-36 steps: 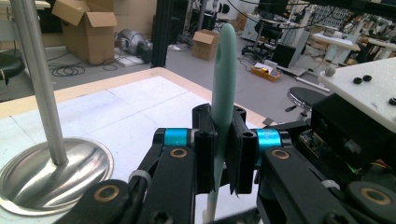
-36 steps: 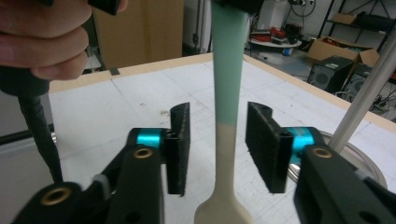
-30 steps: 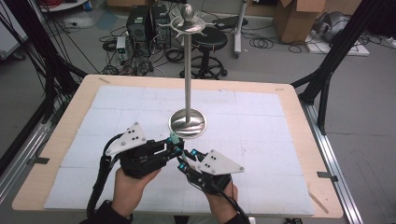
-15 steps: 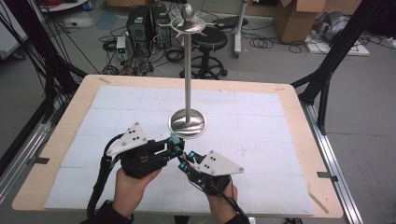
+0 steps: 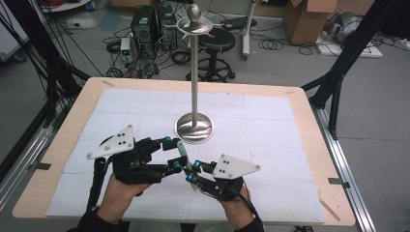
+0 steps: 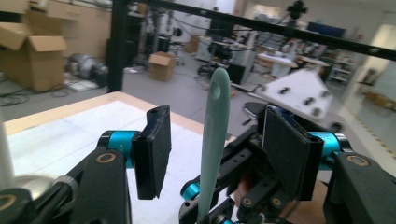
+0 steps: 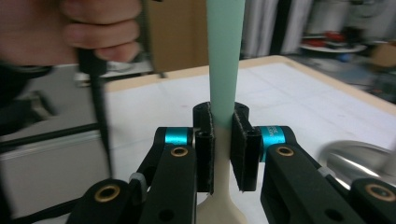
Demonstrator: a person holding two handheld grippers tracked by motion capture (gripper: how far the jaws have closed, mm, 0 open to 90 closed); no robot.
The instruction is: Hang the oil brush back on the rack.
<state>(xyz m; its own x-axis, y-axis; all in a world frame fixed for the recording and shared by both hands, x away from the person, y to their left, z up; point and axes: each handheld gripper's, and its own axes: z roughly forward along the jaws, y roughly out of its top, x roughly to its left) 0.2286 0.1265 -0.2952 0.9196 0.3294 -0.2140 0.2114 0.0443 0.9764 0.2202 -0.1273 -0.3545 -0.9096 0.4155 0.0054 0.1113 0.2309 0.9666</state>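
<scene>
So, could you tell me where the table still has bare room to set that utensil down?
The white mat lies bare right of the metal stand, out to the wooden edge, and left of it along the far side. The near-right corner is free too. It is crowded at the near middle, where the left gripper and the right gripper, shut on the mint-handled utensil, meet.

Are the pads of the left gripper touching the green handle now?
Apart. In the left gripper view the green handle stands between the two open pads, with clear gaps on both sides. The right gripper clamps it lower down.
</scene>
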